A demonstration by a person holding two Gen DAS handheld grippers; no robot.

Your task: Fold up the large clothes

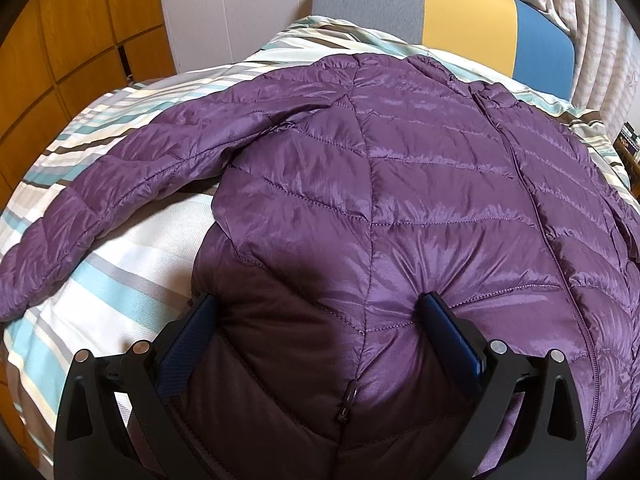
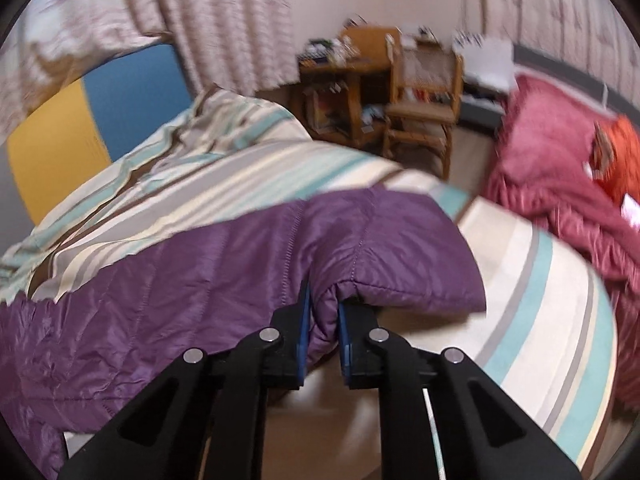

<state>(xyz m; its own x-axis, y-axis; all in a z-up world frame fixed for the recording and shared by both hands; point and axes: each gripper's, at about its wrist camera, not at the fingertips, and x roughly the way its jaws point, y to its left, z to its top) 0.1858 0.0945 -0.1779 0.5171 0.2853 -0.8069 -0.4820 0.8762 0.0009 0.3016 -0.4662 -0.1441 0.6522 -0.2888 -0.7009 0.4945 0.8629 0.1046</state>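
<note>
A purple quilted jacket [image 1: 400,180] lies spread on the striped bed cover [image 1: 132,264], zip [image 1: 532,208] up, one sleeve [image 1: 120,168] stretched out to the left. My left gripper [image 1: 320,306] stands open and wide at the jacket's near edge. Its fingers [image 1: 434,308] dent the padding, which bulges between them. In the right wrist view my right gripper [image 2: 323,308] is shut on a pinched fold at the edge of the jacket [image 2: 200,272], lifted a little off the striped cover [image 2: 540,280]. This view is blurred.
A grey, yellow and blue headboard [image 1: 460,12] stands behind the bed, with wooden cabinets [image 1: 60,40] to the left. Right wrist view: a wooden chair [image 2: 424,96] and cluttered desk beyond the bed, a red blanket [image 2: 552,168] on the right, curtains [image 2: 224,20] behind.
</note>
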